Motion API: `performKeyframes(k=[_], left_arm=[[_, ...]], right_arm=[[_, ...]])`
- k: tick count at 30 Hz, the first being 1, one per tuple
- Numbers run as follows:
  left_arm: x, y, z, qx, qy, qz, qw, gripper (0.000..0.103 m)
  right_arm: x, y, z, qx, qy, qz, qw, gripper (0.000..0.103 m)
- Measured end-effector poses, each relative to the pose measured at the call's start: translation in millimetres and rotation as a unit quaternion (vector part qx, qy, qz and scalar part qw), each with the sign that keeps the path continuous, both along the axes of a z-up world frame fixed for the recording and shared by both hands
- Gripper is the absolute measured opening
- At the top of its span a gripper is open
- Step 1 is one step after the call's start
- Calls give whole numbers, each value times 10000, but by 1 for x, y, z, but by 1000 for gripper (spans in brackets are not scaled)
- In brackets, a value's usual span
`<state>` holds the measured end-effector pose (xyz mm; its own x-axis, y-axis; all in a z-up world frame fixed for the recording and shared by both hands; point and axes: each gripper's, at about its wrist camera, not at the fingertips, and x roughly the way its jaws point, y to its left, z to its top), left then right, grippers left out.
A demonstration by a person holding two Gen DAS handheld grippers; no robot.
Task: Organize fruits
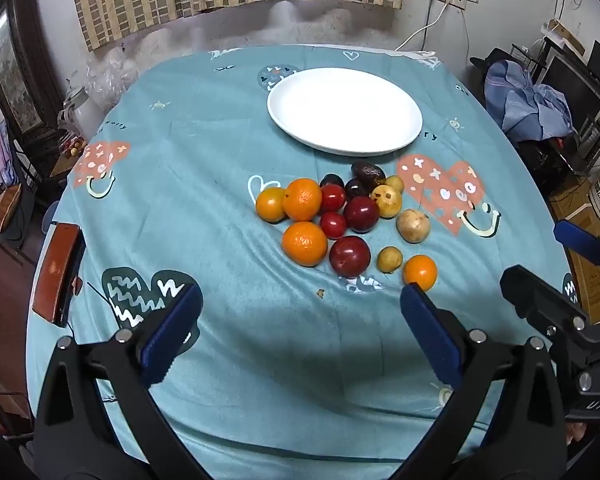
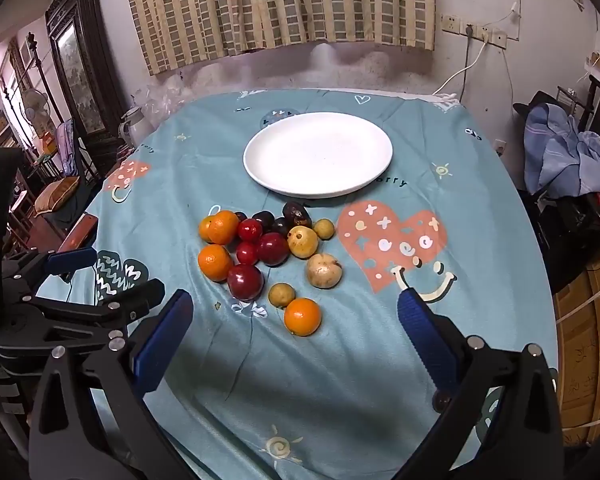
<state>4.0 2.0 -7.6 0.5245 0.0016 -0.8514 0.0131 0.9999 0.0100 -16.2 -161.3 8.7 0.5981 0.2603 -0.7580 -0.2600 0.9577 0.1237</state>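
Fruits [image 1: 340, 220], round and glossy, cluster mid-table on wrinkled teal cloth [image 1: 204, 200], just before a smooth oval white plate [image 1: 344, 110] toward the far edge; left gripper [image 1: 300, 312] and right gripper [image 2: 294, 320] both gape empty

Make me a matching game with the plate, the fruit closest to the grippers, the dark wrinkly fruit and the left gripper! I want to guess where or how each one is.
Things:
1. white plate
2. nearest orange
3. dark wrinkly fruit
4. left gripper

Descriptions:
A. open, holding nothing
B. alone at the front of the pile
C. nothing on it, beyond the fruit
D. at the back of the pile, nearest the plate

Pairs: 1-C, 2-B, 3-D, 4-A
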Motion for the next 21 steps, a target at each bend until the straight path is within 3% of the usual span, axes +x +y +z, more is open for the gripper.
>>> performKeyframes(k=[21], left_arm=[[1, 0, -3, 21, 61, -5, 10000, 101]], right_arm=[[1, 1, -1, 11, 20, 2, 10000, 102]])
